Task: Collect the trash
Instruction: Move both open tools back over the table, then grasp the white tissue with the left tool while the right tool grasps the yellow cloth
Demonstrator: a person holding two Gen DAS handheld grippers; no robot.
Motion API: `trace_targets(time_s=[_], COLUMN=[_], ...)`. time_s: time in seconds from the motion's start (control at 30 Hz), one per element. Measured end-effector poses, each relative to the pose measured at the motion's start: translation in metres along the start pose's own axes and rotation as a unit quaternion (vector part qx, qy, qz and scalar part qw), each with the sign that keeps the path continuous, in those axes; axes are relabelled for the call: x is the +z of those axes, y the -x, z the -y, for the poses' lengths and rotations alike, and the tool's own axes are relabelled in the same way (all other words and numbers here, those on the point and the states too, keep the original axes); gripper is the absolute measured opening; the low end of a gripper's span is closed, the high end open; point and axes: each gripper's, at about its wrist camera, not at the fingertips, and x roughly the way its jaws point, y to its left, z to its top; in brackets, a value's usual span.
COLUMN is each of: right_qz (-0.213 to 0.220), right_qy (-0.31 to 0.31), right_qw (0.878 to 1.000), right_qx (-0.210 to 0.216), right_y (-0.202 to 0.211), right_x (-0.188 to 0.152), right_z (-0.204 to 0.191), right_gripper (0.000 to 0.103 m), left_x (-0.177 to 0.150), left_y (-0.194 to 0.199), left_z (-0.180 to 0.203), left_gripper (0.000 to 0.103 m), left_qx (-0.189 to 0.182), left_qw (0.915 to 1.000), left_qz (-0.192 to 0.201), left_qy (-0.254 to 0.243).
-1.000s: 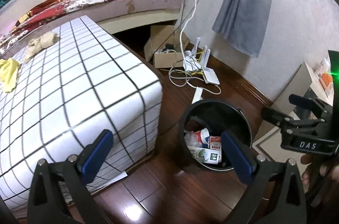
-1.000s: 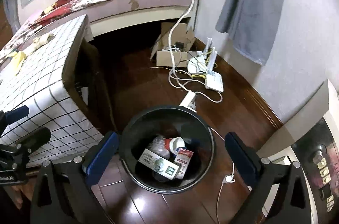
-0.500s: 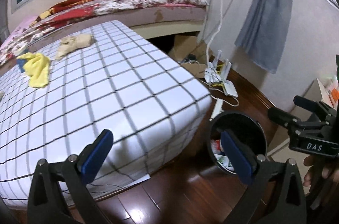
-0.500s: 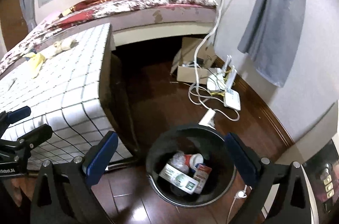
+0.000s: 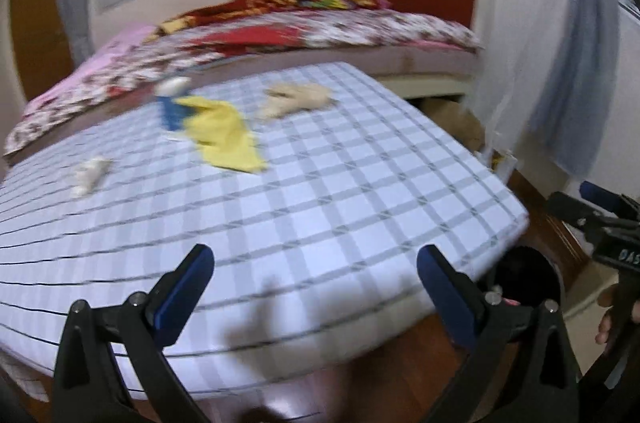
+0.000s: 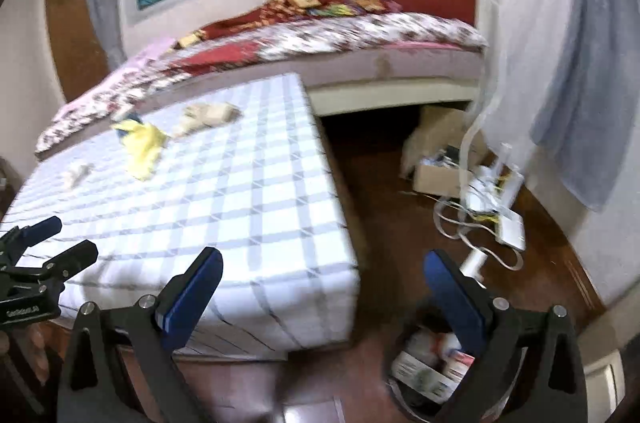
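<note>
Both views: swung up from trash bin [image 6: 424,375] to checked table [image 5: 320,183].
Left gripper [image 5: 316,291], right gripper [image 6: 324,287]: spread, empty.
Trash: yellow wrapper [image 5: 224,139] at 11 o'clock, crumpled tissues [image 5: 296,97] at 12.
Next pickup likely.

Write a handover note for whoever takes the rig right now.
Left hand-held gripper: open, empty, over the checkered table.
Right hand-held gripper: open, empty, near the table's corner.
Bin: on the floor right of the table, some trash already inside.
Left on the table: yellow rag, beige wad, small white scrap, blue-and-white item (blurred).
</note>
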Motion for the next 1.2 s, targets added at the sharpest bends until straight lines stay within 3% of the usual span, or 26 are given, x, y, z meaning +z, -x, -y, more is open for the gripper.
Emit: trace_targets(time_s=[0.17, 0.37, 0.57, 0.67, 0.8, 0.93, 1.07, 1.2], right_qz=[0.013, -0.013, -0.037, -0.052, -0.062, -0.072, -0.083, -0.099], right_qy=[0.03, 0.071, 0.124, 0.146, 0.156, 0.167, 0.168, 0.166], right_qw=[0.998, 0.993, 0.984, 0.979, 0.976, 0.974, 0.974, 0.972], right_qx=[0.053, 0.097, 0.125, 0.135, 0.137, 0.136, 0.132, 0.136], right_y=[-0.006, -0.033, -0.107, -0.148, -0.185, -0.216, -0.242, -0.26], right_x=[0.023, 0.048, 0.074, 0.088, 0.101, 0.11, 0.115, 0.116], right_z=[-0.061, -0.132, -0.204, -0.235, -0.263, -0.282, -0.289, -0.293], right_gripper=[0.102, 0.102, 0.102, 0.093, 0.091, 0.091, 0.09, 0.08], left_x=[0.008, 0.011, 0.006, 0.009, 0.017, 0.028, 0.034, 0.039], left_y=[0.018, 0.022, -0.02, -0.05, -0.078, -0.111, -0.131, -0.145], left_z=[-0.076, -0.152, -0.226, -0.258, -0.283, -0.298, -0.302, -0.304], left_gripper=[0.102, 0.102, 0.102, 0.102, 0.098, 0.083, 0.077, 0.065], left_qx=[0.057, 0.097, 0.137, 0.137, 0.139, 0.135, 0.123, 0.107], left_qw=[0.9973, 0.9915, 0.983, 0.9805, 0.9786, 0.9772, 0.979, 0.9786], left_qz=[0.011, 0.004, -0.024, -0.04, -0.046, -0.06, -0.07, -0.08], left_qy=[0.044, 0.087, 0.12, 0.135, 0.145, 0.153, 0.147, 0.156])
